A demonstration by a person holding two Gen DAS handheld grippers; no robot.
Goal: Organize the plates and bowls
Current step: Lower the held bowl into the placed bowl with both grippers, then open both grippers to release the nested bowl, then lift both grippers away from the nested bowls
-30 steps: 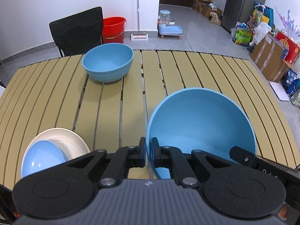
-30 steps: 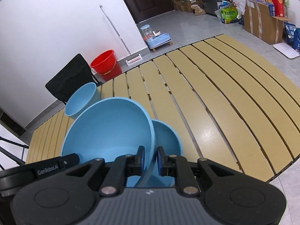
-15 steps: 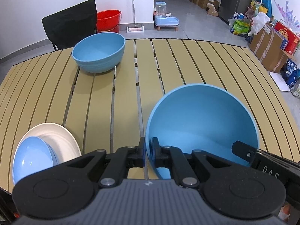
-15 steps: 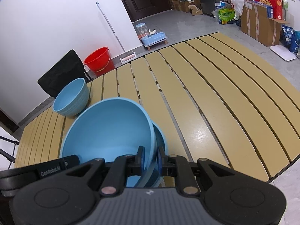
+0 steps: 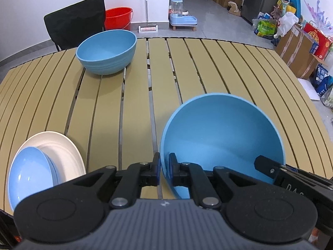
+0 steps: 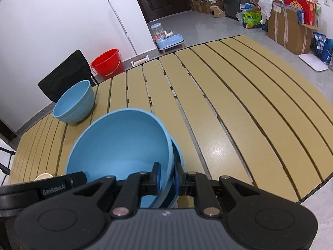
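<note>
While both tongs pinch the rim of one large blue bowl (image 5: 224, 137), the left gripper (image 5: 164, 167) on its left edge and the right gripper (image 6: 166, 176) on its right, the step in hand looks like nesting: a second blue bowl (image 6: 177, 156) sits just beneath it. Next, lower it squarely, then release. A third bowl (image 5: 106, 52) stands far ahead-left, and stacked plates (image 5: 62, 150) lie near-left.

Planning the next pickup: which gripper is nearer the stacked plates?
Left. The left gripper pinches the near blue bowl right beside the stacked plates; the right gripper grips that bowl's opposite rim.
</note>
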